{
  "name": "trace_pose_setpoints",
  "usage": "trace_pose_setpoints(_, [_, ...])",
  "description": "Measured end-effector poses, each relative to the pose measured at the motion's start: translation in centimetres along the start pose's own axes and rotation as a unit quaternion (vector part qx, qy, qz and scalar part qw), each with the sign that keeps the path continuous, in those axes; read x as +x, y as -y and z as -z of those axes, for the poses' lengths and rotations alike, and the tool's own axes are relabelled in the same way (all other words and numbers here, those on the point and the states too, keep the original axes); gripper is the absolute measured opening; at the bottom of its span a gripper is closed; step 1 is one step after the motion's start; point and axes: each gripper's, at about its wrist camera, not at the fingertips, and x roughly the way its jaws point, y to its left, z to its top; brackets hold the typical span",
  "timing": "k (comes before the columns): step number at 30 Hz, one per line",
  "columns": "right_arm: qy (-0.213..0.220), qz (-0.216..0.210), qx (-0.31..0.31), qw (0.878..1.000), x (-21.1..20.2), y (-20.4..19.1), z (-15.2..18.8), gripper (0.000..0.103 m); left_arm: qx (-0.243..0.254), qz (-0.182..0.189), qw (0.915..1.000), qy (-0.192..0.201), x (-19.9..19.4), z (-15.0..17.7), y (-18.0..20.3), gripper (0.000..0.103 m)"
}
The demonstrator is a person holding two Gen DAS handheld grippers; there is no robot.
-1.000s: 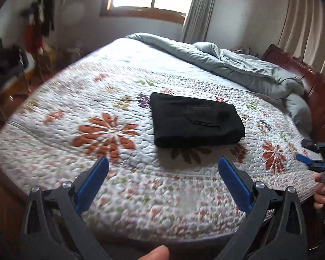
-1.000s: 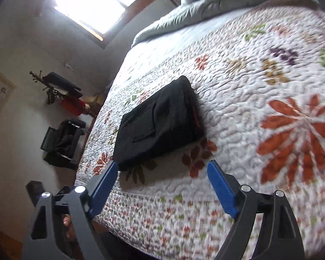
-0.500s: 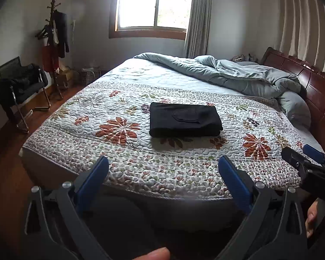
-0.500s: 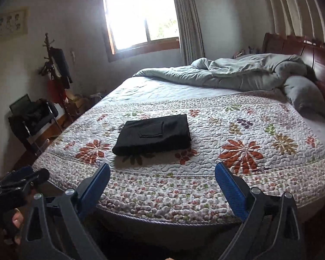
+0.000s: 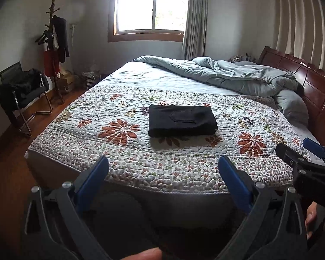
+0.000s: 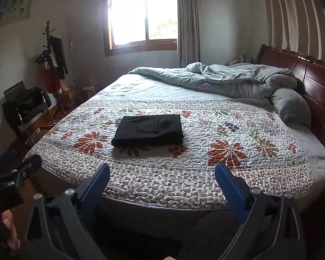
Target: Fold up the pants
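Left wrist view first: my left hand-held gripper sits back from the foot of the bed, its two blue fingers spread wide with nothing between them. Past them I see the black pants folded into a flat rectangle on the floral quilt, near the middle of the bed's width and well apart from both of my tools. The stack's long axis runs left to right across the frame, parallel to the near edge of the mattress, and a pocket faces up on top. Behind it a grey-green duvet is bunched toward the wooden headboard, with a pillow at the right. At the right edge I see my right hand-held gripper, off the bed; from this angle I cannot tell how far its jaws are parted. A chair piled with dark clothing and a coat stand are by the left wall, under a bright window.

Right wrist view: here my right tool's blue fingers are clearly wide apart and hold nothing, short of the mattress edge. The pants lie left of centre on the quilt, long axis again across the frame, slightly skewed, pocket up. A wicker basket stands on the floor past the bed's far left corner; I cannot make out its contents.
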Motion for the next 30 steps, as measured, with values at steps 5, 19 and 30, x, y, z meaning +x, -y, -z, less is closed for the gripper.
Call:
trace_pose_setpoints(5, [-0.002,0.002,-0.004,1.0,0.8,-0.1,-0.3,0.097,-0.007,-0.004,0.9999,-0.007,1.1,-0.1,-0.5,0.1])
trace_pose_setpoints(19, [-0.012,-0.011,-0.022,1.0,3.4,-1.1,-1.1,0.097,-0.016,-0.006,0.9997,-0.014,2.9,-1.0,-0.7,0.1])
trace_pose_setpoints(30, [-0.021,-0.02,-0.015,0.999,4.5,-0.9,-1.0,0.097,-0.026,-0.013,0.9994,-0.019,3.8,-1.2,-0.8,0.1])
